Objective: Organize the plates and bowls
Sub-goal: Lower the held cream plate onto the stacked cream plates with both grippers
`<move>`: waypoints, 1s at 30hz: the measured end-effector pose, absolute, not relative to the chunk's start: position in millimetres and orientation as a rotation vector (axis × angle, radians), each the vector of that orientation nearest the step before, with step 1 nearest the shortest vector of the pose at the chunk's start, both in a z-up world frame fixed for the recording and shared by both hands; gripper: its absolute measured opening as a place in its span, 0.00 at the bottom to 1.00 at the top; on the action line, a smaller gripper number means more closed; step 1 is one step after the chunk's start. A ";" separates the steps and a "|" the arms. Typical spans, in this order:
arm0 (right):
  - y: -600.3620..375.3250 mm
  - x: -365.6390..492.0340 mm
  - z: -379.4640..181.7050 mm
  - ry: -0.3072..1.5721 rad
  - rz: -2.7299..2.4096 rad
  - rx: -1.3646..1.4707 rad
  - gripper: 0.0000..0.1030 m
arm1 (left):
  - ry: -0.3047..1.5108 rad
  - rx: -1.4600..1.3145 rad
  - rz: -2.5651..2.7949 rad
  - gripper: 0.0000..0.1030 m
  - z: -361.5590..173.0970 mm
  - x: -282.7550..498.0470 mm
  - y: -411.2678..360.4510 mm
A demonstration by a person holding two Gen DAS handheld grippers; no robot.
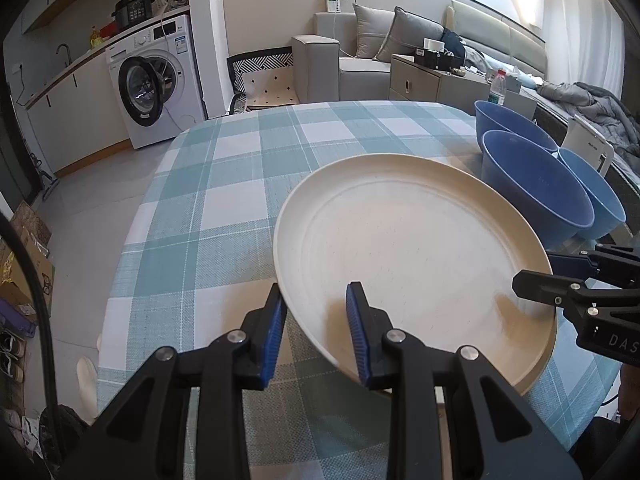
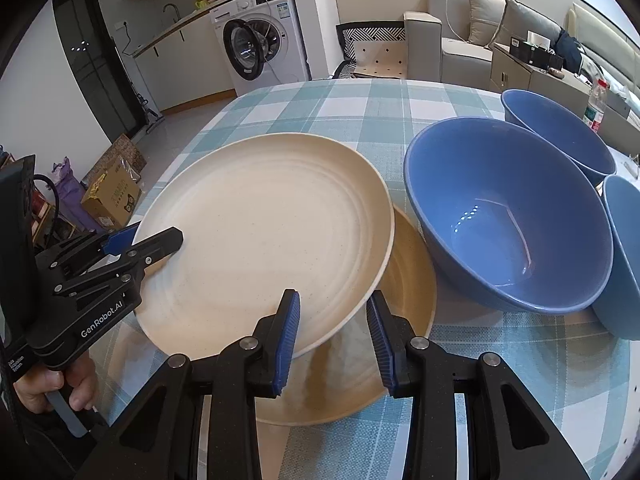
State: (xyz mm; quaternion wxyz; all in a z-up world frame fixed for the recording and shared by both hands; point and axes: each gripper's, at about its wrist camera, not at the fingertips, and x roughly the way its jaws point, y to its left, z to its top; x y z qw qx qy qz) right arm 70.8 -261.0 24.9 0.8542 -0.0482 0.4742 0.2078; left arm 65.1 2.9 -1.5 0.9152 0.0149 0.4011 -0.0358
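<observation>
A cream plate (image 1: 420,240) (image 2: 260,220) hangs tilted just over a tan plate (image 2: 412,280) that lies on the checked tablecloth (image 2: 520,360). My left gripper (image 1: 316,292) (image 2: 156,238) is shut on the cream plate's left rim, one finger above and one below. My right gripper (image 2: 334,296) (image 1: 536,270) is shut on the same plate's near right rim. Three blue bowls stand to the right: a big near one (image 2: 508,216) (image 1: 532,184), one behind it (image 2: 560,132) (image 1: 512,124), and one at the far right (image 2: 624,256) (image 1: 596,192).
The table's left and far parts (image 1: 220,200) show only cloth. A hand (image 2: 60,384) holds the left gripper's handle. Beyond the table are a washing machine (image 1: 152,92), a sofa (image 1: 360,52), a low cabinet with a water bottle (image 1: 498,88), and cardboard boxes (image 2: 112,196) on the floor.
</observation>
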 end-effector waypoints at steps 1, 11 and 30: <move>-262.1 71.0 24.2 0.998 0.434 -0.103 0.35 | 0.829 0.035 -0.077 0.27 -2.4 65.2 1.6; -274.5 69.8 16.3 1.012 0.412 -0.111 0.35 | 0.841 0.074 -0.111 0.29 -6.8 63.4 -12.7; -276.9 59.2 11.3 1.023 0.394 -0.150 0.36 | 0.870 0.125 -0.132 0.30 -11.1 61.7 -24.0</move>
